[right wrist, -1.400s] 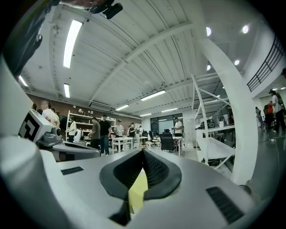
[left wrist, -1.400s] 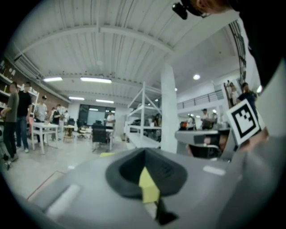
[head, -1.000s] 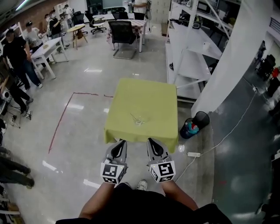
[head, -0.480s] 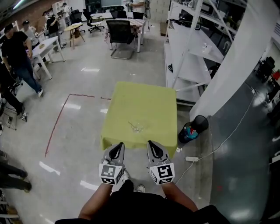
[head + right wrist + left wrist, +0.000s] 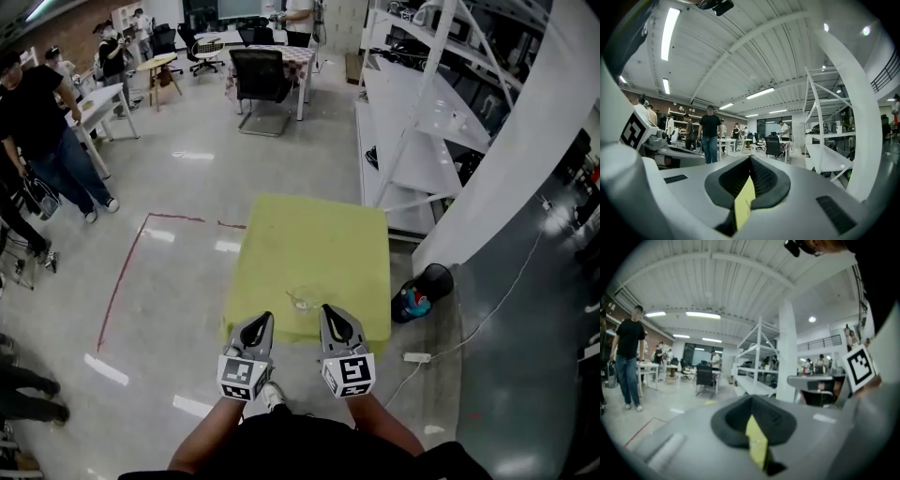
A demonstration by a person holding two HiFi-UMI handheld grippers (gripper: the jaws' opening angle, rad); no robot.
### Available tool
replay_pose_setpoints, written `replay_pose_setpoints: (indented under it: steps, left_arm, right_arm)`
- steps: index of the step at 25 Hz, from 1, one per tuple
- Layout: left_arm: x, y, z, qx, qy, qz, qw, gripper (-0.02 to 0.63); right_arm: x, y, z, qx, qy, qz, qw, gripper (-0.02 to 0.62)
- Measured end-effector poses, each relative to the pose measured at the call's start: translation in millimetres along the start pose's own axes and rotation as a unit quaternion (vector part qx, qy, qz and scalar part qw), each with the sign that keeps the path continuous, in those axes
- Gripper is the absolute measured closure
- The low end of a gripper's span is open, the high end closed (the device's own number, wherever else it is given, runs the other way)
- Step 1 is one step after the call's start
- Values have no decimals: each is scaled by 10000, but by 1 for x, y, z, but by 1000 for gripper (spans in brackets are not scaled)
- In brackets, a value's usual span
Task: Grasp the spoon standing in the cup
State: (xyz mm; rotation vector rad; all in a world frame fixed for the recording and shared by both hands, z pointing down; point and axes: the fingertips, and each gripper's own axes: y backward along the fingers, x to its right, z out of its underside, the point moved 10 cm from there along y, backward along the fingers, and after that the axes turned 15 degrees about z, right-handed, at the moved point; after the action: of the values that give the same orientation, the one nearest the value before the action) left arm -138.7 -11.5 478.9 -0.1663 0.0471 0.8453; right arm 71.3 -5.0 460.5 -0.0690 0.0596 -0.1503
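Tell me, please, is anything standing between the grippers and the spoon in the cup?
Nothing visible does. The cup with the spoon stands alone on the table, near its front edge, just beyond the left gripper and right gripper. Only bare table lies between.

The cloth (image 5: 314,239) looks matt, the cup (image 5: 305,298) clear glass, the floor (image 5: 169,281) glossy.

We've got a square table (image 5: 323,234) under a yellow-green cloth (image 5: 281,253), standing on glossy grey floor (image 5: 178,309). On it, towards its near edge, one clear cup (image 5: 307,298) holding a spoon (image 5: 294,300).
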Motion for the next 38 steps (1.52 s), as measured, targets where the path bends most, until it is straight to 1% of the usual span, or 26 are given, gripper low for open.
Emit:
replay_pose_setpoints:
  steps: [3,6,10,13,16,18,20,25,29,30,32,33,36,38]
  left_arm:
    - [-15,-5,-2,-12,-14,88,10000,600]
    - [-24,-10,-1,-33,-48,131,9999,600]
    - [-29,-12,5,44,-120,49,9999,600]
    - [-38,-21,6,-34,-67,-30,10000,600]
    - [-42,-34,14,-62,164,-38,9998,600]
    - [-42,-42,25,-39,391,-26,9992,600]
    - [-44,-50,35,-68,620,-104,9980,600]
    - [-50,-67,62,-235,1059,-349,9935,600]
    - [-56,-80,81,-326,1266,-396,9906,598]
    - [-58,-84,86,-343,1336,-404,9896,589]
    - [-59,-89,96,-404,1545,-407,9863,530]
    - [-59,-92,101,-444,1642,-395,9846,517]
    - [-60,-103,115,-570,1798,-356,9814,509]
    - [-61,-110,123,-631,1898,-390,9790,509]
  right_arm:
    - [-7,-15,-7,65,-60,73,9999,589]
    - [-13,-24,-9,79,-5,51,10000,589]
    - [-13,-22,-2,54,10,-64,10000,589]
    - [-4,-30,-2,31,-3,-153,9999,589]
    - [9,-40,7,-122,-120,-165,9997,589]
    - [17,-42,18,-250,-143,-206,9994,589]
    - [22,-45,26,-324,-133,-292,9990,589]
    - [24,-53,34,-453,5,-609,9971,589]
    - [33,-77,49,-575,178,-849,9946,589]
    - [36,-84,51,-602,203,-871,9942,589]
    - [39,-90,57,-743,185,-845,9935,589]
    - [41,-92,60,-804,139,-803,9934,589]
    - [47,-98,71,-950,-41,-623,9935,589]
    - [49,-98,79,-1077,-95,-588,9924,589]
